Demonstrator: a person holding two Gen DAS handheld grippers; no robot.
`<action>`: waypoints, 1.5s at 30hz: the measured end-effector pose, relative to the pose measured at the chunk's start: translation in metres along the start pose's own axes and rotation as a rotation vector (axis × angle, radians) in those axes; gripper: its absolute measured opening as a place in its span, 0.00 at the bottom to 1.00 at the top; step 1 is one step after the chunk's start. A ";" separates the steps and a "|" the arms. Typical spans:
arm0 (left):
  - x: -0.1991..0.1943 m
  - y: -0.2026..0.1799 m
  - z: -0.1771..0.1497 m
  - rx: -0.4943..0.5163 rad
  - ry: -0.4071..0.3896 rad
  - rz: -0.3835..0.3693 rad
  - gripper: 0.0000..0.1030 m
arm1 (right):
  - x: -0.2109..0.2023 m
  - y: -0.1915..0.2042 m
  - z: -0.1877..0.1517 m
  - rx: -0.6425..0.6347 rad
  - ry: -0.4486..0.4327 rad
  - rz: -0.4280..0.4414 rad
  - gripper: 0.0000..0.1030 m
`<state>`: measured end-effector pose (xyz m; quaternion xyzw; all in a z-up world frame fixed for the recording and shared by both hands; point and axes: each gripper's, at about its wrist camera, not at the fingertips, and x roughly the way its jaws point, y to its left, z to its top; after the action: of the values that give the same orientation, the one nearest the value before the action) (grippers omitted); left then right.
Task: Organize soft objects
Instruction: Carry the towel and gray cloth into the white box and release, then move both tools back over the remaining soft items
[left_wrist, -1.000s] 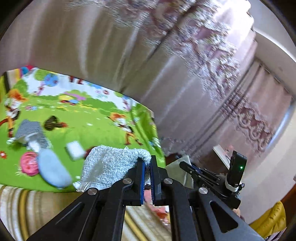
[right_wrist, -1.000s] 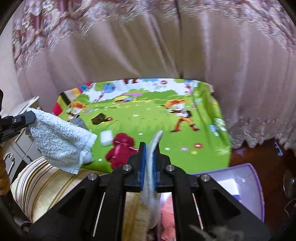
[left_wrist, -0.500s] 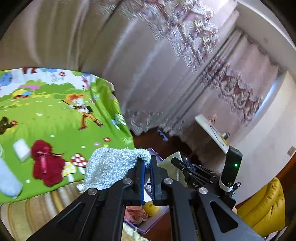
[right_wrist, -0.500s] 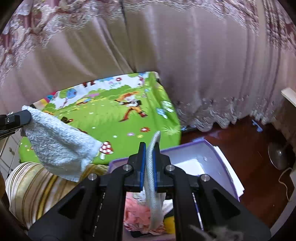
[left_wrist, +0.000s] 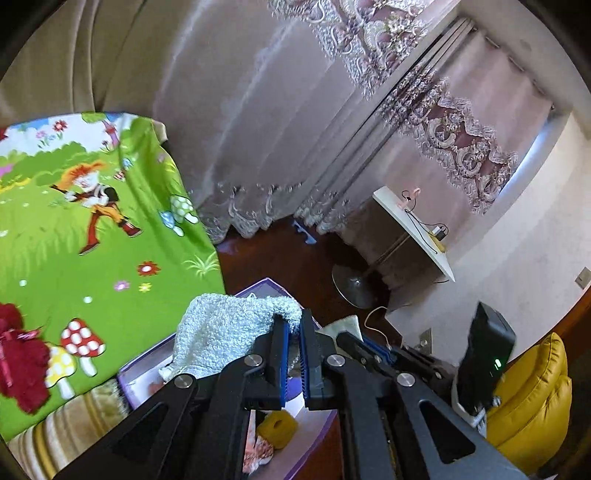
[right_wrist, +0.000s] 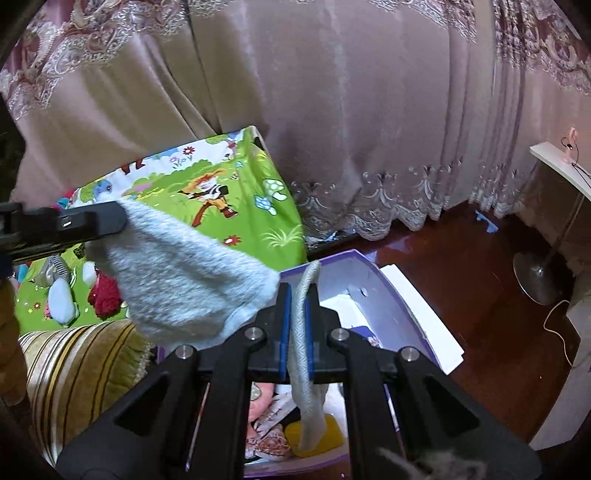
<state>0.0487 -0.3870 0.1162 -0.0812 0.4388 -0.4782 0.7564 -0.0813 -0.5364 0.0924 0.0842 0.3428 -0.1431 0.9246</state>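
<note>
Both grippers grasp one pale grey fluffy towel (right_wrist: 184, 273), stretched between them above the purple box (right_wrist: 373, 280); the left gripper (left_wrist: 293, 332) pinches one corner, its jaws having just eased apart a little with cloth still between them; the right gripper (right_wrist: 298, 295) is clenched on the other edge, which hangs down into the box; the box sits on the dark wood floor (right_wrist: 461, 258), just right of the green cartoon play mat (left_wrist: 74, 240); a yellow soft ring (left_wrist: 277, 430) lies inside; a dark red plush (left_wrist: 18, 365) rests on the mat
</note>
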 end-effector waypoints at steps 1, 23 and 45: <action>0.009 0.002 0.002 -0.003 0.022 0.000 0.09 | 0.001 -0.001 -0.001 0.002 0.005 -0.008 0.10; -0.050 -0.024 -0.008 0.243 -0.246 0.352 0.78 | -0.013 0.027 0.005 -0.050 -0.053 0.000 0.74; -0.154 0.032 -0.034 0.240 -0.568 0.526 0.83 | -0.033 0.124 0.024 -0.125 -0.272 0.046 0.97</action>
<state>0.0204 -0.2373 0.1684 -0.0062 0.1595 -0.2747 0.9482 -0.0505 -0.4190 0.1391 0.0142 0.2205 -0.1104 0.9690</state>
